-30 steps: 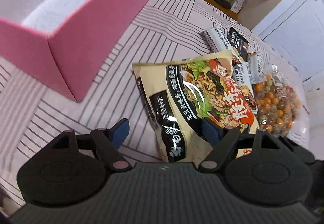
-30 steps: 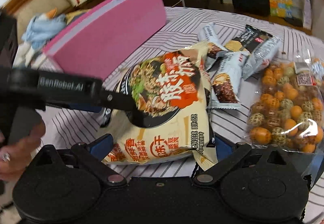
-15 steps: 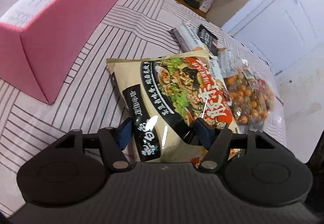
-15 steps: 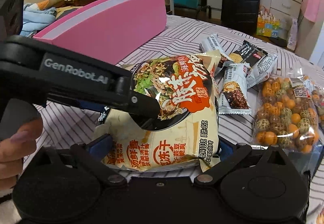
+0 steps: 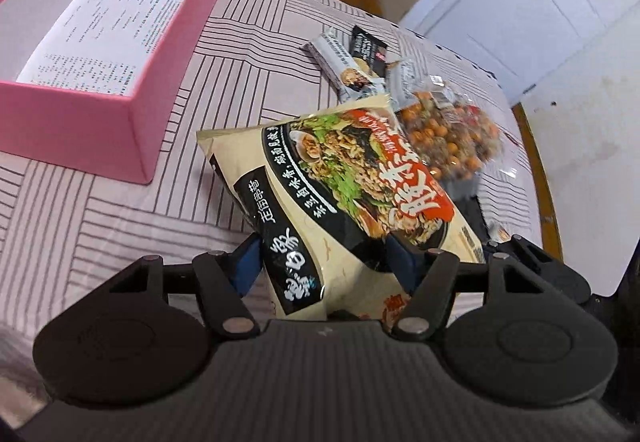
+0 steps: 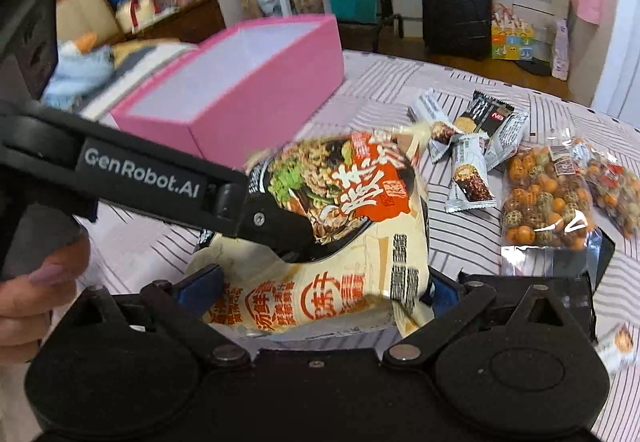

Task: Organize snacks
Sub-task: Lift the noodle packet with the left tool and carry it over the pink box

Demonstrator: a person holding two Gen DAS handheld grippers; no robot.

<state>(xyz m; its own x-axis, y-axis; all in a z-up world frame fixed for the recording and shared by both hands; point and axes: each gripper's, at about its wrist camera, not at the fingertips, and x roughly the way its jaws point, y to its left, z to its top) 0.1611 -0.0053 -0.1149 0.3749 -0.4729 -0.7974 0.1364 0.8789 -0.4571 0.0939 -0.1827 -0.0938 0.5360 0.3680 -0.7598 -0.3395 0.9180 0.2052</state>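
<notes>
A beige noodle packet [image 5: 352,194] with a noodle-bowl picture hangs tilted above the striped tablecloth [image 5: 120,210]. My left gripper [image 5: 324,262] is shut on its near end, a blue pad pressing each side. In the right wrist view the same packet [image 6: 340,242] sits between the pads of my right gripper [image 6: 320,288], which is shut on its lower edge. The left gripper's finger [image 6: 168,182] reaches across from the left onto the packet's face. An open pink box [image 5: 100,122] stands to the left, with only a printed sheet inside.
Several small snack bars [image 6: 468,178] and a clear bag of coated peanuts [image 6: 544,202] lie on the cloth to the right. A hand [image 6: 40,282] holds the left gripper's handle. A black suitcase [image 6: 454,6] stands beyond the table's far edge.
The left jaws closed onto the noodle packet. Both grippers then rose with it, lifting it off the cloth, and the pink box's inside has come into view.
</notes>
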